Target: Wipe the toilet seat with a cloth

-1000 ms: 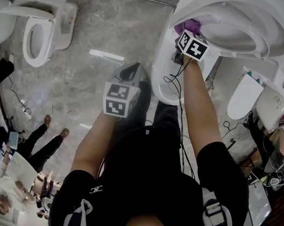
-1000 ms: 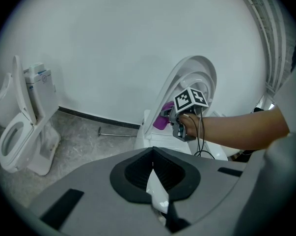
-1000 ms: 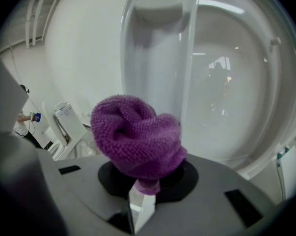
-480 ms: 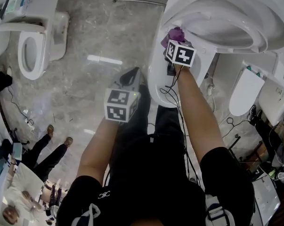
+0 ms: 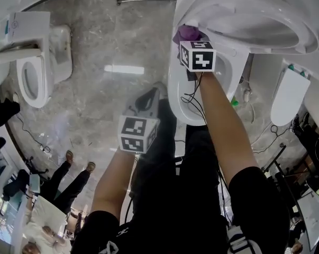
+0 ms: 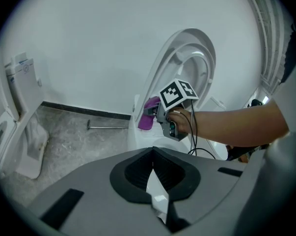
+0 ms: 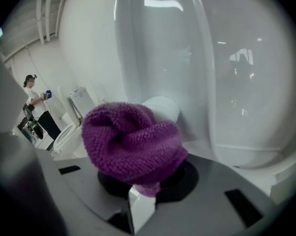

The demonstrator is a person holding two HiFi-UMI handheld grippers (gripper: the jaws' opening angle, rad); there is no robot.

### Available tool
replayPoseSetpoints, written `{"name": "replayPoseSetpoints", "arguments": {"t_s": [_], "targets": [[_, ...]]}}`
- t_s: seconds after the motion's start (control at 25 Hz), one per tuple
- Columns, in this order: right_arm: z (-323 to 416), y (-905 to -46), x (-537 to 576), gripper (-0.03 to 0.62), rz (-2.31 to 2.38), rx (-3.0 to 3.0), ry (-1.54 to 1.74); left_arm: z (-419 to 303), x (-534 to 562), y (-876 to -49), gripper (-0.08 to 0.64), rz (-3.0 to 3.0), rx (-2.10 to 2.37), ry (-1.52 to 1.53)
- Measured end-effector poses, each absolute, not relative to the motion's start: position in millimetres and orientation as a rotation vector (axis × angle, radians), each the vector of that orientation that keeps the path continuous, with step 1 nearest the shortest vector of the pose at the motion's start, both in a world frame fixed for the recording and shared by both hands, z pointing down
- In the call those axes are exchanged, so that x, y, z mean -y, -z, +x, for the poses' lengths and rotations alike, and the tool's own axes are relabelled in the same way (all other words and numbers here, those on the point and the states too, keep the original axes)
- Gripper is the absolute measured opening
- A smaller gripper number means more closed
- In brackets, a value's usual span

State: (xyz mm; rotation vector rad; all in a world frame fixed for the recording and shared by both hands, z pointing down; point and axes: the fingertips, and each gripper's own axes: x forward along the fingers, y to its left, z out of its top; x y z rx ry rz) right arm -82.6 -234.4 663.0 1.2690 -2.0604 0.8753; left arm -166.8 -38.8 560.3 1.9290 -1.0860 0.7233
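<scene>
Grey stone floor, white wall behind. Right gripper pinched tight on a bunched purple cloth, wad bulging out past the tips. Cloth held at the low left edge of the raised toilet seat, just above the bowl; actual contact hard to judge. Left gripper pressed together with nothing between, hanging over the floor beside the bowl and aimed toward it. Second toilet well off left, metal bar lying by the wall.
</scene>
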Motion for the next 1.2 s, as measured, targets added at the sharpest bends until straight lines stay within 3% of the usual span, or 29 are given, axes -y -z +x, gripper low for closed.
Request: {"name": "replayPoseSetpoints", "arguments": {"t_s": [0.68, 1.2], "targets": [[-19, -724, 228, 0.077, 1.418, 1.984, -1.03, -97, 24, -590, 0.008, 1.95, 1.01, -0.789], [101, -742, 211, 0.078, 1.364, 1.901, -0.782, -20, 21, -595, 0.008, 1.984, 0.975, -0.837]]}}
